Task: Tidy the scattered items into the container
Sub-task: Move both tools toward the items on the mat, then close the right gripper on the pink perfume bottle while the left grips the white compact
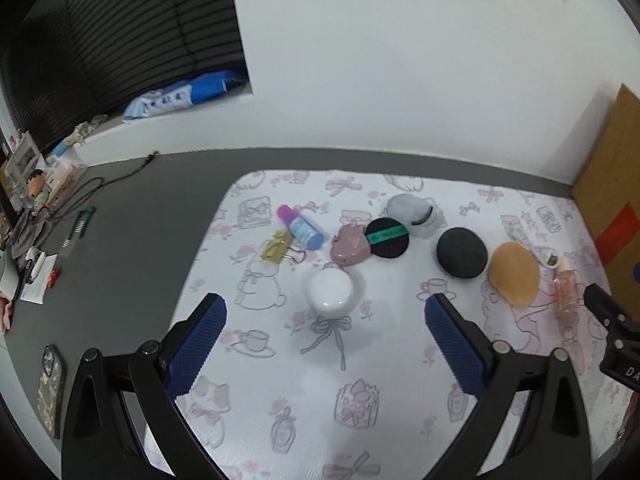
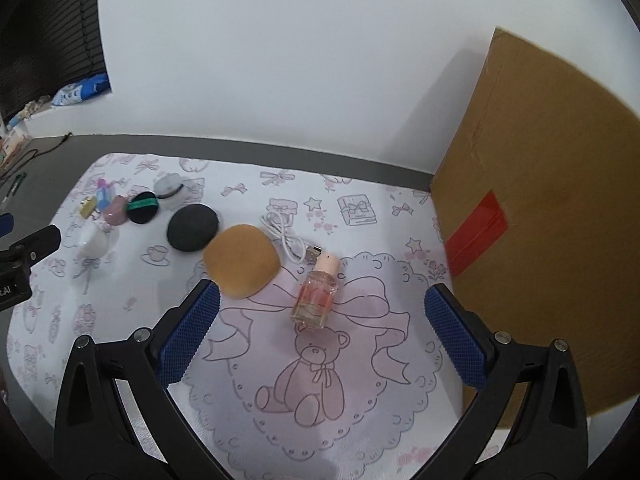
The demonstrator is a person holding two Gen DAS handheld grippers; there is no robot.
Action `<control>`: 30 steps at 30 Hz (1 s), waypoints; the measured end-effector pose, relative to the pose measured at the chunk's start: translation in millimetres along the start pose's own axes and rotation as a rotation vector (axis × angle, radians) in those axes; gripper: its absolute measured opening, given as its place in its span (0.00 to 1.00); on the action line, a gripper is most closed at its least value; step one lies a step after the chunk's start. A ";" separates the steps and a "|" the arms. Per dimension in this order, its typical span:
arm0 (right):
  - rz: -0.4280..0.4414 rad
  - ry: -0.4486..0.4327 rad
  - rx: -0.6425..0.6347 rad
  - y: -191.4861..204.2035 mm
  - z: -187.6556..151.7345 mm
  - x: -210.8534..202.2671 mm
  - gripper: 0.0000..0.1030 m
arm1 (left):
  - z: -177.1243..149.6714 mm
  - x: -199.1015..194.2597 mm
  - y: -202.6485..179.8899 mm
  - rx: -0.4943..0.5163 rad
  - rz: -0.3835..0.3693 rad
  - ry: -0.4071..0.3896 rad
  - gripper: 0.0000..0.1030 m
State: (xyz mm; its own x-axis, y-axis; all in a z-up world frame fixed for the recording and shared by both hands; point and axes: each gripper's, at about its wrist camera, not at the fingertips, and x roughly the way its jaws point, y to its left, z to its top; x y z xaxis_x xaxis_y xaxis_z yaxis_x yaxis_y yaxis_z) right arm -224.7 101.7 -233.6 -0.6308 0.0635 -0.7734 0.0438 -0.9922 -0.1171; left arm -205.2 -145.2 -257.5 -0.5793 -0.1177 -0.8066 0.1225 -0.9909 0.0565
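Small items lie scattered on a patterned mat (image 1: 400, 400). My left gripper (image 1: 326, 304) is open, with a white jar (image 1: 331, 293) standing between and just beyond its blue fingertips. Past it lie a gold binder clip (image 1: 278, 246), a blue tube with a purple cap (image 1: 301, 227), a pink pouch (image 1: 350, 246), a black puff with a green band (image 1: 387, 238), a dark round puff (image 1: 462, 253) and an orange sponge (image 1: 514, 279). My right gripper (image 2: 322, 296) is open over a pink perfume bottle (image 2: 316, 296). A white cable (image 2: 290, 240) lies behind it.
A tall cardboard box (image 2: 552, 200) with red tape stands at the mat's right edge. A white wall runs along the back. Left of the mat, the grey surface (image 1: 128, 248) holds cables, a comb, papers and a phone case (image 1: 50, 392).
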 end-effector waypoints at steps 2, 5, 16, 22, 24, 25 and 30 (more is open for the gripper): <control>-0.008 0.017 0.003 -0.6 -1.4 13.3 1.00 | -2.4 16.2 -2.8 0.005 0.000 0.023 0.97; -0.018 0.043 0.003 -0.6 -4.7 30.8 1.00 | -4.8 32.9 -3.1 -0.001 -0.003 0.035 0.97; -0.006 0.082 0.022 2.0 -12.3 57.5 1.00 | -3.5 61.6 -3.0 -0.019 -0.015 0.081 0.97; 0.000 0.110 0.034 3.4 -16.6 67.4 0.99 | -9.3 69.9 -2.1 -0.030 -0.026 0.086 0.97; 0.018 0.126 0.051 0.8 -19.9 70.9 0.96 | -9.1 72.4 -0.4 -0.047 -0.043 0.092 0.97; 0.032 0.129 0.069 -1.7 -21.1 71.5 0.95 | -9.1 73.1 -0.4 -0.050 -0.045 0.092 0.97; 0.057 0.143 0.104 -5.2 -21.8 72.2 0.92 | -9.6 71.2 -1.3 -0.032 -0.059 0.088 0.93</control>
State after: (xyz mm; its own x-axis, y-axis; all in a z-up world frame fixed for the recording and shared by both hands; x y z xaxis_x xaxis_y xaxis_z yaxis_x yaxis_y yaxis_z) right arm -253.6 113.7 -302.5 -0.5123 0.0138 -0.8587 -0.0083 -0.9999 -0.0111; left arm -238.8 -151.7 -320.6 -0.5134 -0.0519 -0.8566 0.1172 -0.9931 -0.0100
